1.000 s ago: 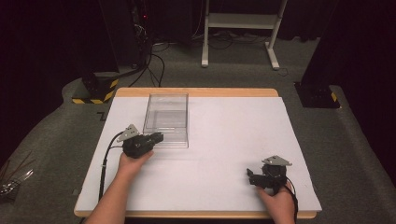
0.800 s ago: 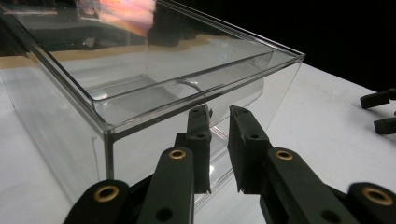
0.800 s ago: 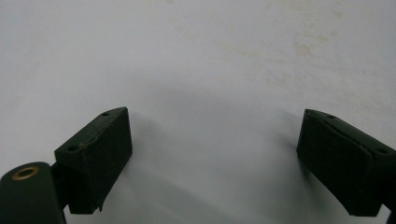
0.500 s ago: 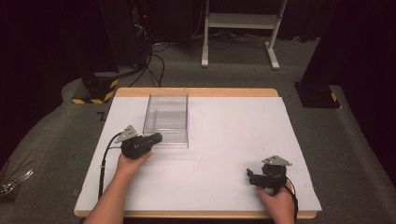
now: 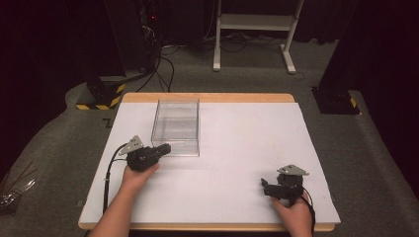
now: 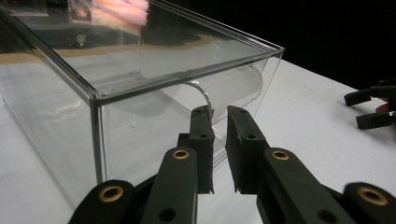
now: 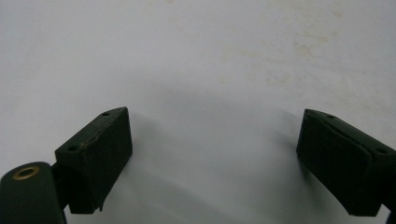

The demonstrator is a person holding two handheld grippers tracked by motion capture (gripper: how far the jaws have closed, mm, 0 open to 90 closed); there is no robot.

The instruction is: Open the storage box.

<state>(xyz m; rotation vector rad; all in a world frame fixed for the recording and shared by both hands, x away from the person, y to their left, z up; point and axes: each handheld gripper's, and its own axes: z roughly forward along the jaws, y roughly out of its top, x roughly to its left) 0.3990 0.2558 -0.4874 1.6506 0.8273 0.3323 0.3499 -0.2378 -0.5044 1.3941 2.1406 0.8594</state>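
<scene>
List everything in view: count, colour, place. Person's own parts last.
Clear box: 1, transparent, far left part of the table, open at the top.
Table: 1, white top with a wooden edge.
Stand: 1, white, on the floor beyond the table.
Hazard-striped bases: 2, black with yellow, on the floor off the table's far corners.
Left gripper: 1, black, fingers nearly closed at the box's near wall.
Right gripper: 1, black, fingers wide apart above bare table, near right.
Hands: 2, near edge.

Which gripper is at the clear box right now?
The left gripper: its jaws, nearly closed, sit at the clear box's near wall. The right gripper lies open, apart on the bare white table.
</scene>
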